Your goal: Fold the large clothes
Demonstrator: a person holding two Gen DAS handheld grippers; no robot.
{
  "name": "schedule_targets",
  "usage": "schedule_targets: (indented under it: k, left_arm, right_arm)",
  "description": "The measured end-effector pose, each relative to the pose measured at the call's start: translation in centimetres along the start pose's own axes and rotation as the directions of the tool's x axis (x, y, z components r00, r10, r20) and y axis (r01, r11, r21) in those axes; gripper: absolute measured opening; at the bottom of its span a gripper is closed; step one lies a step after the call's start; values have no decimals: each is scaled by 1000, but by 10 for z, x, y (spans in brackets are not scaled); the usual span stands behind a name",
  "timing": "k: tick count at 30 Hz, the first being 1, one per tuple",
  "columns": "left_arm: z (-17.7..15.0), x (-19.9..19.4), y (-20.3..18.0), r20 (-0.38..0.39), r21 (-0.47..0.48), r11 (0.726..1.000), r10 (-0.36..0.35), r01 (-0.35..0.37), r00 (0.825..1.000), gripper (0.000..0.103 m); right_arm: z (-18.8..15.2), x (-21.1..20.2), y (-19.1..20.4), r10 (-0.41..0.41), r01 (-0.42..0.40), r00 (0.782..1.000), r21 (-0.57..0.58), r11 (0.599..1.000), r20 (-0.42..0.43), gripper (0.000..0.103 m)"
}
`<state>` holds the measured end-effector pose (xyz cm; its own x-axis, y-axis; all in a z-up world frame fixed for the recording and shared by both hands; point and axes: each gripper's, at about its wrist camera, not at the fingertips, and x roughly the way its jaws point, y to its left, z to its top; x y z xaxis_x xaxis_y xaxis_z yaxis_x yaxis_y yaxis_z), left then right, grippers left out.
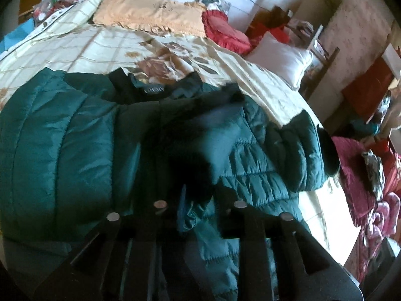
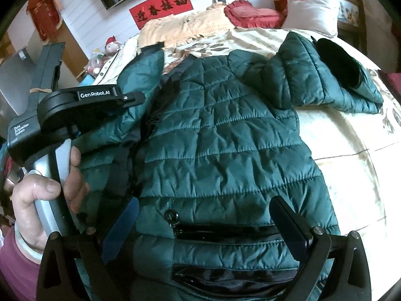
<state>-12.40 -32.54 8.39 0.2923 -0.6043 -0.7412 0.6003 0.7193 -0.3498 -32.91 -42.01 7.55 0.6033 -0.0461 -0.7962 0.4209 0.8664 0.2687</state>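
A dark green quilted jacket point(image 2: 225, 130) lies spread on the bed, its right sleeve point(image 2: 313, 75) bent outward and ending in a black cuff point(image 2: 335, 60). My right gripper point(image 2: 208, 225) hovers open and wide over the hem and the zipped pockets point(image 2: 225, 233), holding nothing. A hand point(image 2: 50, 195) holds my left gripper point(image 2: 140, 97) over the jacket's left side. In the left wrist view my left gripper point(image 1: 200, 195) has its jaws slightly apart, with a loose fold of the jacket point(image 1: 193, 213) between them. The view is blurred and dark there. The collar point(image 1: 140, 87) lies beyond.
The bed has a cream floral quilt point(image 1: 120, 50). At its head lie a peach blanket point(image 1: 150, 12), a red pillow point(image 1: 223, 30) and a white pillow point(image 1: 280, 57). Pink bedding point(image 1: 371, 195) is piled off the right edge. A stuffed doll point(image 2: 111, 46) sits at the far left.
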Motion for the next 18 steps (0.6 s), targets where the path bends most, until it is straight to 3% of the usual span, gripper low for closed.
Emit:
schedule_targets:
  k: [4,7,11,13,18]
  left_arm:
    - [2,-13,1,-4,15,1000,-17,17,1000,44]
    - [8,-38,15,41,11,1000,-5,4,999,61]
    - [16,-71,51,97,-8,996,84,-84,992,61]
    - [20,-82,79,105,-43,984,178,-174,978,61]
    - [12,-103,156,101,-206,942,291,-266,951,61]
  right_arm:
    - [1,0,-1,-10,10,1000,-5,1000,-3,103]
    - [5,4,-1,-20,20,1000,-19,1000,-4,103]
    - [20,13,2,16,-16,1000,-26,1000,-8,103]
    - [34,16,6,49,-49,999,-31,998,0,103]
    - [84,40,16,71,-71,997,-30,997,21,103]
